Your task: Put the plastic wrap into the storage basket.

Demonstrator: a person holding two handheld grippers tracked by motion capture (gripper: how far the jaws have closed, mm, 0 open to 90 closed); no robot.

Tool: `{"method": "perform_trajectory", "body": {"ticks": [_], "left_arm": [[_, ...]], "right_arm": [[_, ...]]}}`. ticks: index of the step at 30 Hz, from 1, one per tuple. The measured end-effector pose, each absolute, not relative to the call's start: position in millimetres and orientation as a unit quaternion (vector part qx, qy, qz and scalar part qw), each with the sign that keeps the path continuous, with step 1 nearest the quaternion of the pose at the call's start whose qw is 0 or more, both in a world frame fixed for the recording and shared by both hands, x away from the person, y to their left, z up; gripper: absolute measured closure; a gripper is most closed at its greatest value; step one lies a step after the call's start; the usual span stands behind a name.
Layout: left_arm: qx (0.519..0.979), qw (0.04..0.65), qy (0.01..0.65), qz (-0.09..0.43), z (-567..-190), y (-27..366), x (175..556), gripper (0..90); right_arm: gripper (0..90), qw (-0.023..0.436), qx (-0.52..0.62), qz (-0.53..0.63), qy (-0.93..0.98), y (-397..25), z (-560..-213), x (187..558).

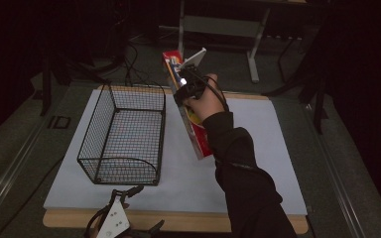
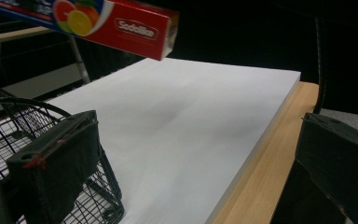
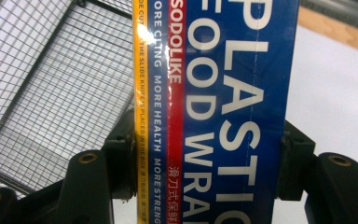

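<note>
Right gripper clamped across a long red-and-blue cardboard box of plastic food wrap, jaws pressed on both long sides of it in the right gripper view. Box held in the air, tilted, its far end up toward 12 o'clock and its near end down toward 6 o'clock over the white board on the wooden table. Black wire mesh basket stands on the board at 9 o'clock from the box, just beside it; cannot tell if they touch. Left gripper sits low at the table's near edge, at 6 o'clock from the basket, jaws wide apart with nothing between them. In the left gripper view, the basket's rim is close by its left jaw and the box's red end hangs overhead.
</note>
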State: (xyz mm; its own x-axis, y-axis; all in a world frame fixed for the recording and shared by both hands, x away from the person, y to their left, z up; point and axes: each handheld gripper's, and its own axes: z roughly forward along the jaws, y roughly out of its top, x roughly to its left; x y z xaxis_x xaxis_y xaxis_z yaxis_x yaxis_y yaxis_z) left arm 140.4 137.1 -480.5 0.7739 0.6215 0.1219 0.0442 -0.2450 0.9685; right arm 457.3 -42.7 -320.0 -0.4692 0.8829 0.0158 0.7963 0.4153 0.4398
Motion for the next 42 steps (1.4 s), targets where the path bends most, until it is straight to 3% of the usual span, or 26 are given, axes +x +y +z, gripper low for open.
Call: {"method": "perform_trajectory", "body": {"ticks": [19, 31, 42], "left_arm": [[0.745, 0.575, 0.218, 0.257, -478.9, 138.6, 136.8, 0.6], [0.744, 0.577, 0.218, 0.256, -478.9, 139.8, 133.5, 0.6], [0.743, 0.578, 0.221, 0.255, -478.8, 142.1, 133.2, 0.6]], "right_arm": [[39.4, 0.111, 0.458, 0.229, 0.852, 39.9, -292.6, 450.7], [39.4, 0.106, 0.436, 0.258, 0.856, 89.1, -294.9, 445.2], [39.4, 0.104, 0.433, 0.289, 0.847, 117.3, -317.6, 446.8]]}}
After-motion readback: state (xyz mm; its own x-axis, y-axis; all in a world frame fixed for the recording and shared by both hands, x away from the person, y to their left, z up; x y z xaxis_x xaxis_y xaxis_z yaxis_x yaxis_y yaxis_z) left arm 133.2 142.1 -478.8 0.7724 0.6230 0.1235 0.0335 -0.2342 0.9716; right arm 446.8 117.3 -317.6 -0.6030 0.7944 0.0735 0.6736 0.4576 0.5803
